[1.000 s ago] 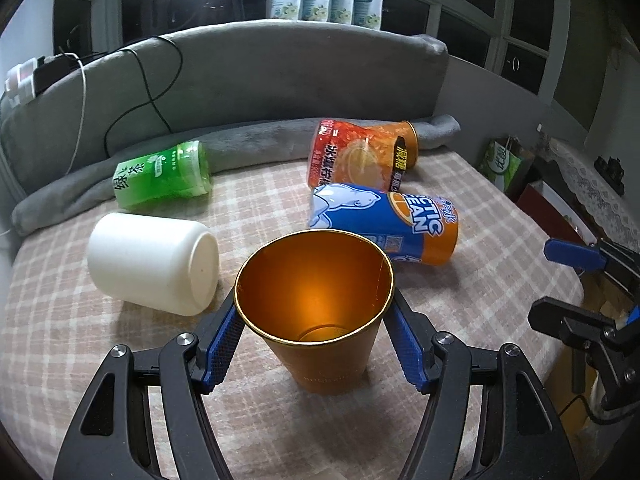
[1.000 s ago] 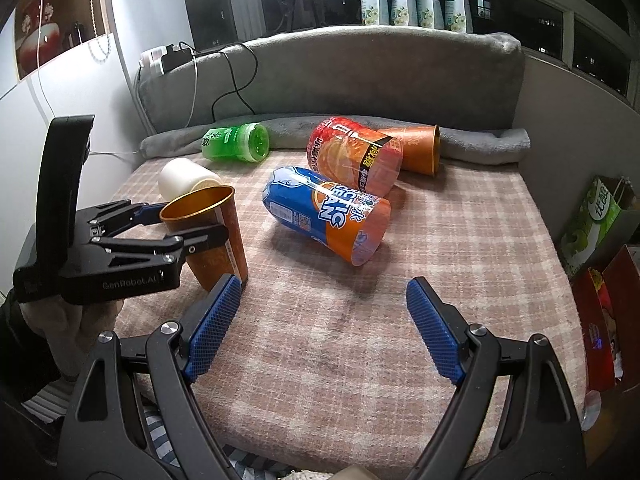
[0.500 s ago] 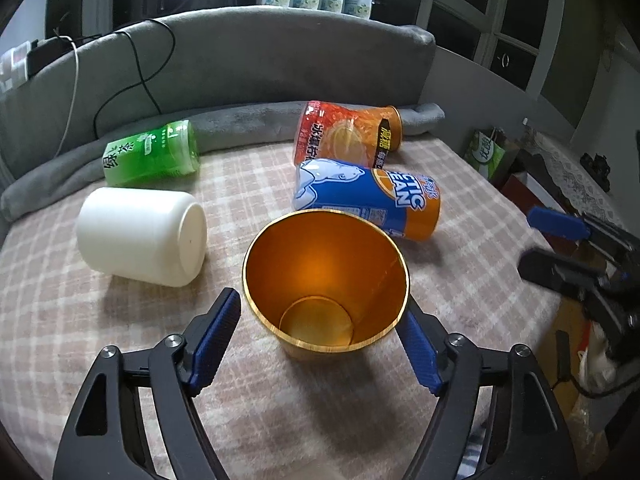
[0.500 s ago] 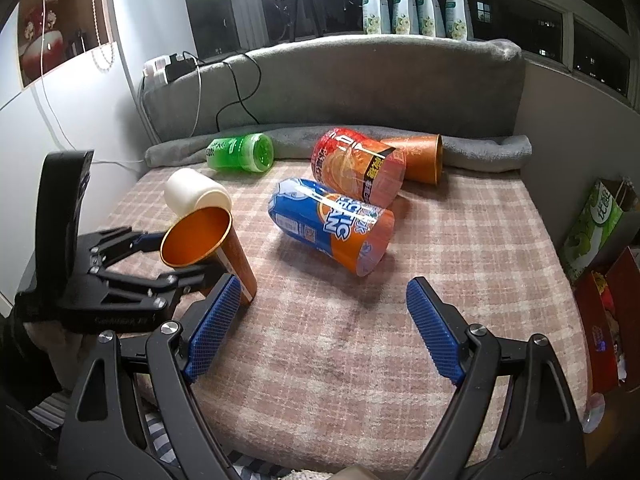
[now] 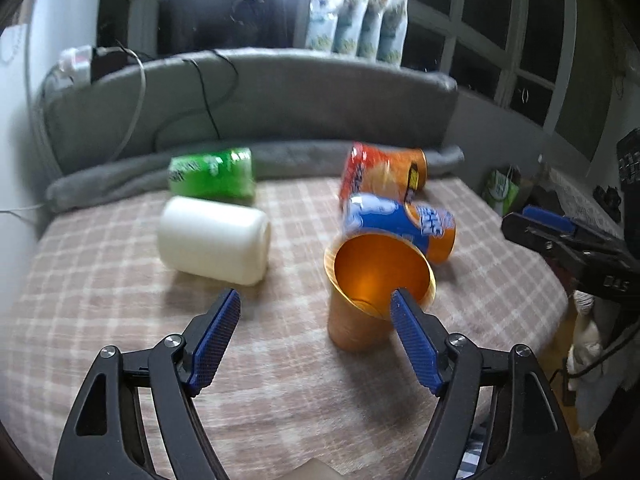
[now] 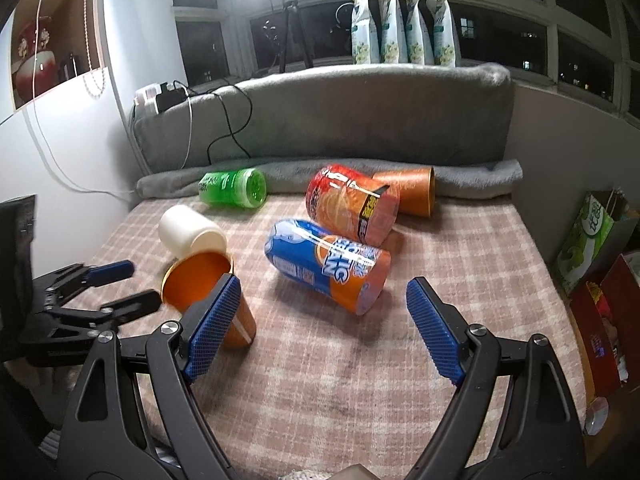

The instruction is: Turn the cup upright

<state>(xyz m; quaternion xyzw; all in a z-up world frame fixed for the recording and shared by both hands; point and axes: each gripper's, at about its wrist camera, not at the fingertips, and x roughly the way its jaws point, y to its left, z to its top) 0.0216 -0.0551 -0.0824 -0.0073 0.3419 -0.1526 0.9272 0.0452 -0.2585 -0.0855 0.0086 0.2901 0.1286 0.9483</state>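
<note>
A gold-orange cup [image 5: 372, 292] stands upright, mouth up, on the checked blanket [image 5: 120, 320]; it also shows in the right wrist view [image 6: 208, 292]. My left gripper [image 5: 316, 312] is open and empty, pulled back to the cup's left, its right finger just in front of the rim. It appears at the left of the right wrist view [image 6: 120, 284]. My right gripper [image 6: 320, 304] is open and empty above the blanket's front; it shows in the left wrist view [image 5: 560, 232].
Lying on their sides: a white cup [image 5: 212, 240], a green cup [image 5: 212, 176], a blue-orange cup [image 6: 328, 268], a red-orange cup [image 6: 352, 208] and a plain orange cup [image 6: 408, 196]. A grey cushion [image 6: 320, 120] borders the back. Boxes [image 6: 588, 236] stand at right.
My left gripper opened, let go of the gold-orange cup and drew back to the left. The cup now stands free. The right gripper rose slightly.
</note>
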